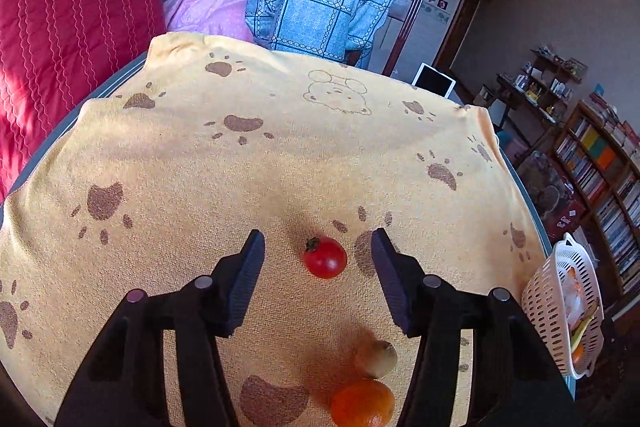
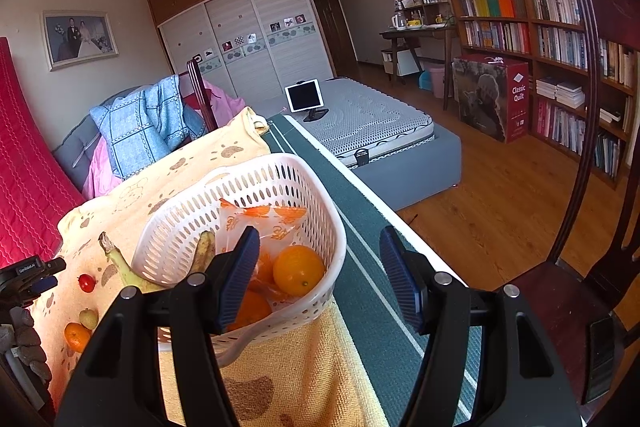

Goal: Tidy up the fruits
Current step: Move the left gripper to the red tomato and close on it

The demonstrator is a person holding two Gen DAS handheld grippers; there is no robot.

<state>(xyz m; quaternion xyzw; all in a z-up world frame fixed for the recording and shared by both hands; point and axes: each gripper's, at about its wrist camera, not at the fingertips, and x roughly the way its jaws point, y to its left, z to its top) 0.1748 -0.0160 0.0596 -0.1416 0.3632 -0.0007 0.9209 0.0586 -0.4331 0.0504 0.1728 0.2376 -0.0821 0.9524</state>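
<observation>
A small red tomato (image 1: 325,257) lies on the yellow paw-print towel (image 1: 240,163), just ahead of and between the fingers of my left gripper (image 1: 317,233). Its jaws stand open and do not touch the tomato. Closer in lie a pale round fruit (image 1: 376,359) and an orange (image 1: 362,403). My right gripper (image 2: 318,231) hovers open over the near right rim of the white slotted basket (image 2: 280,163), holding nothing. Inside the basket are oranges (image 2: 298,275) and a printed plastic bag (image 2: 264,223). A banana (image 2: 120,267) rests against the basket's left side.
The basket (image 1: 560,307) stands at the towel's right end, near the table edge. A green strip of table (image 2: 360,247) runs beside it, with a wooden chair (image 2: 580,287) to the right. A bed, pillows and a tablet on a stand (image 2: 304,97) lie beyond the table.
</observation>
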